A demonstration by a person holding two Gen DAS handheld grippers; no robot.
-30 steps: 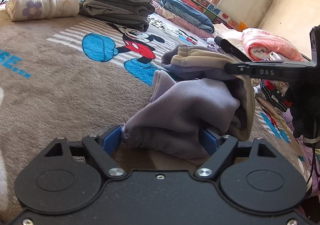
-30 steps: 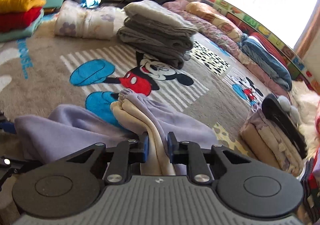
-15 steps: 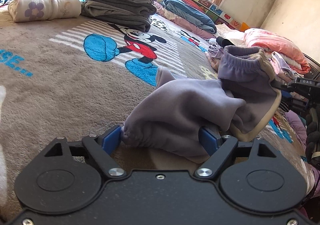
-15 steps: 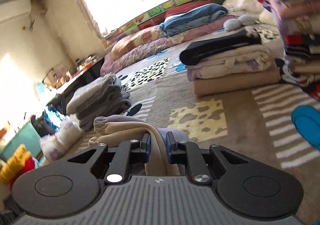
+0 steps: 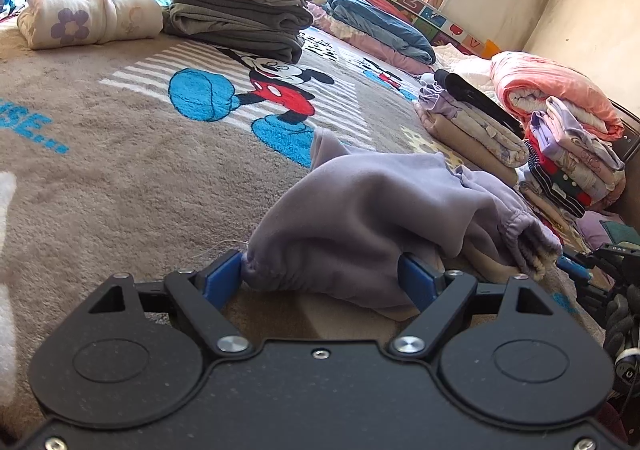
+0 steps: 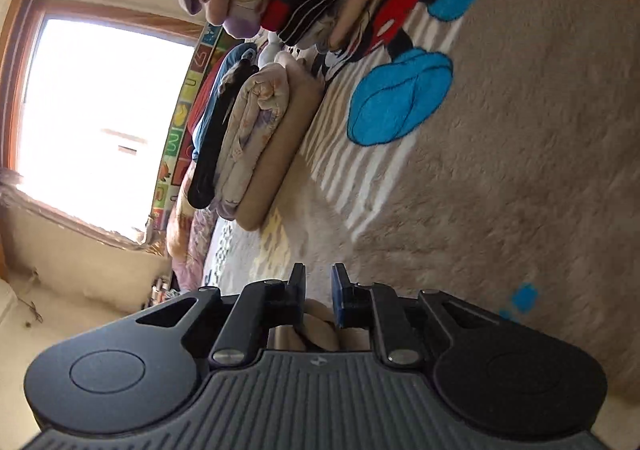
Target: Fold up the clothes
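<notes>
The lilac garment (image 5: 360, 218) lies rumpled on the carpet (image 5: 120, 178), its hem bunched between the widely spread fingers of the left gripper (image 5: 320, 278), which grip it. Beyond the hem, its cream-lined waistband is pinched in the right gripper (image 6: 319, 292).

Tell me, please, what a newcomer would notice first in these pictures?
Probably the lilac garment, bunched in the foreground between the left gripper's wide blue jaws, its cuffed end stretching right toward the right gripper. Next, the cartoon mouse on the brown blanket just behind it. Folded piles ring the scene: a grey stack at the back, a striped pile at right.
</notes>
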